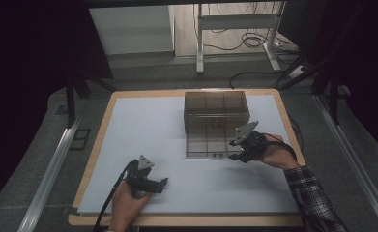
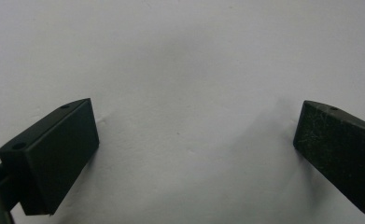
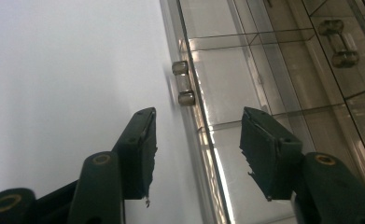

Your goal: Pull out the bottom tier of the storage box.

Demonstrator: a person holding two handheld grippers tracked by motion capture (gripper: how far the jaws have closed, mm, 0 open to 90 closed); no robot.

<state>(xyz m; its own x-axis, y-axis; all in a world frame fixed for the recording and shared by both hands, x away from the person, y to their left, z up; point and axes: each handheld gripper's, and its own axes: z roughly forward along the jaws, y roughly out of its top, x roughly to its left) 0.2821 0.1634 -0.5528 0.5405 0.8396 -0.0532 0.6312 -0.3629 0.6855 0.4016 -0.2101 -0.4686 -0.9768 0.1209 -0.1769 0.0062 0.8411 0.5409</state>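
A smoky clear compartment box point(image 1: 216, 108) stands at the back middle of the white mat point(image 1: 143, 125). Its lid point(image 1: 207, 144) lies open and flat in front of it, with a small latch point(image 1: 218, 155) on the near edge. My right gripper point(image 1: 237, 150) is open at the lid's near right corner. In the right gripper view its jaws point(image 3: 197, 119) stand one on each side of the lid's rim point(image 3: 203, 135), a little short of the latch point(image 3: 183, 83). My left gripper point(image 1: 160, 184) is open over bare mat at the front, and nothing lies between its fingers point(image 2: 196, 116).
The mat covers a wooden table point(image 1: 98, 145) whose edges show at the left and front. Behind the table are a metal desk frame point(image 1: 200, 43) and loose cables point(image 1: 254, 41) on the floor. Dark curtains hang on both sides.
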